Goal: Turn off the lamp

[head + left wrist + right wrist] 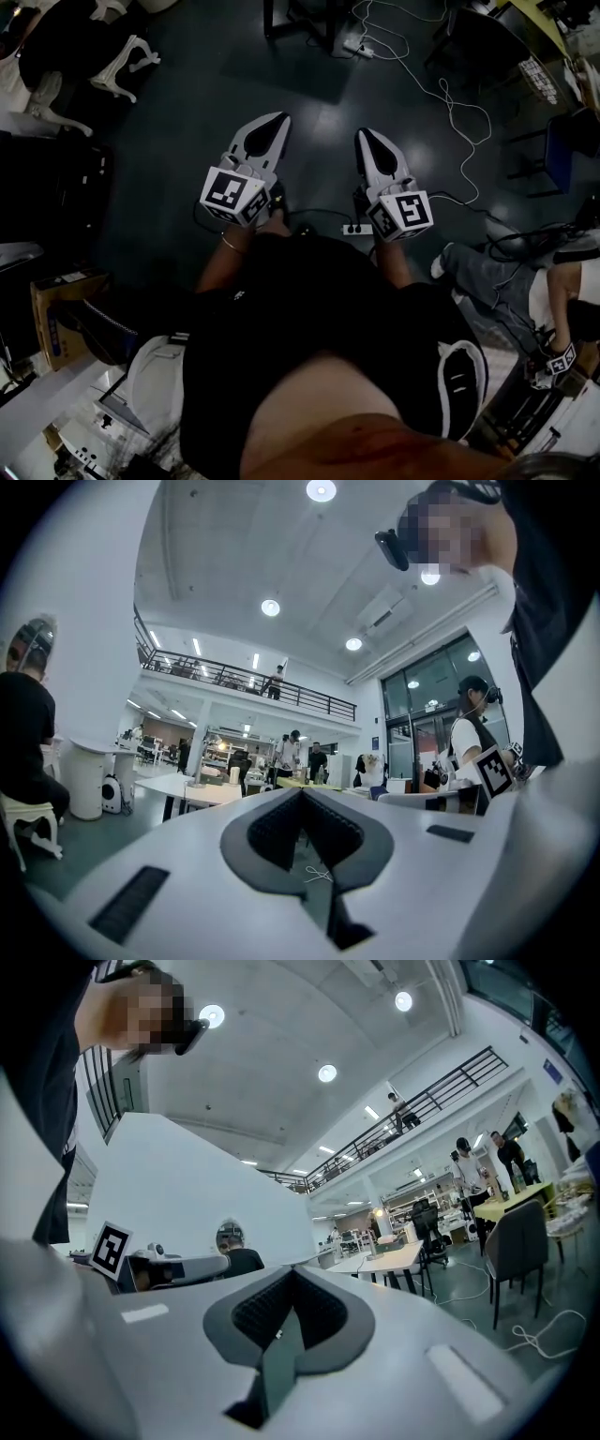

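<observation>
left gripper (277,120) jaws together on nothing, right gripper (366,137) likewise closed and empty, both held level side by side over the dark floor (187,187), white cable (450,94) trailing toward the floor's upper right, small glowing light (380,1213) far off beside a white table (389,1258), too small to tell if it is the lamp

A white cable (442,91) snakes across the dark floor (187,150). A power strip (356,228) lies there too, a white chair (122,66) well apart.
</observation>
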Demonstrator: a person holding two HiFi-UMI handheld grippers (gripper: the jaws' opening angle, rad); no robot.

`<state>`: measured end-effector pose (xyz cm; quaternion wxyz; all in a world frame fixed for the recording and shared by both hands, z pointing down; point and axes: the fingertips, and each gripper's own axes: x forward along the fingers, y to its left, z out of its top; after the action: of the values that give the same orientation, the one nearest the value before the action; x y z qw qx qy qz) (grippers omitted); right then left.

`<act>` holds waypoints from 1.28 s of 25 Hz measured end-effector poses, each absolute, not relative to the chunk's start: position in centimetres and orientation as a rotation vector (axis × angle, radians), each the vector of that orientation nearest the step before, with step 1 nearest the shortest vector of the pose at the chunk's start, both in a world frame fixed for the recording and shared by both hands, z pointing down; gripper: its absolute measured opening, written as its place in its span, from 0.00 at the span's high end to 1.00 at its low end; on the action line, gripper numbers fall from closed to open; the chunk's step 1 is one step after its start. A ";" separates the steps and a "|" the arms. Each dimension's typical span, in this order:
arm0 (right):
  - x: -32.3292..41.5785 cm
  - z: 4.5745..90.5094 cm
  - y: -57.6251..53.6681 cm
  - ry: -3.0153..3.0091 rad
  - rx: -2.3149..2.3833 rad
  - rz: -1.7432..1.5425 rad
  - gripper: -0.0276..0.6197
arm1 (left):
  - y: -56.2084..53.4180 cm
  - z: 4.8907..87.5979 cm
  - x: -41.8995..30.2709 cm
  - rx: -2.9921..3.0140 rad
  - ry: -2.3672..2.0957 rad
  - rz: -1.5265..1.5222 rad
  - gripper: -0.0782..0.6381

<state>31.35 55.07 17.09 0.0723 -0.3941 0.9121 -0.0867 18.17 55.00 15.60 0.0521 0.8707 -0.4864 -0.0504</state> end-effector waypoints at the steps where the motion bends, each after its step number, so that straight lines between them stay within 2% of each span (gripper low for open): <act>1: 31.3 17.1 54.8 2.739 -1.188 -0.259 0.96 | 54.7 15.4 18.2 2.660 -1.472 -0.160 0.88; 11: 28.5 17.5 51.6 2.732 -1.210 -0.273 0.96 | 51.0 15.8 15.3 2.664 -1.437 -0.164 0.88; 32: 16.6 17.4 41.9 2.764 -1.173 -0.282 0.96 | 42.3 15.6 3.0 2.624 -1.501 -0.223 0.88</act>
<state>16.63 41.92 17.41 0.0629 -0.3882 0.9147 -0.0934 2.96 42.26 15.58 0.0550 0.8644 -0.4944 -0.0735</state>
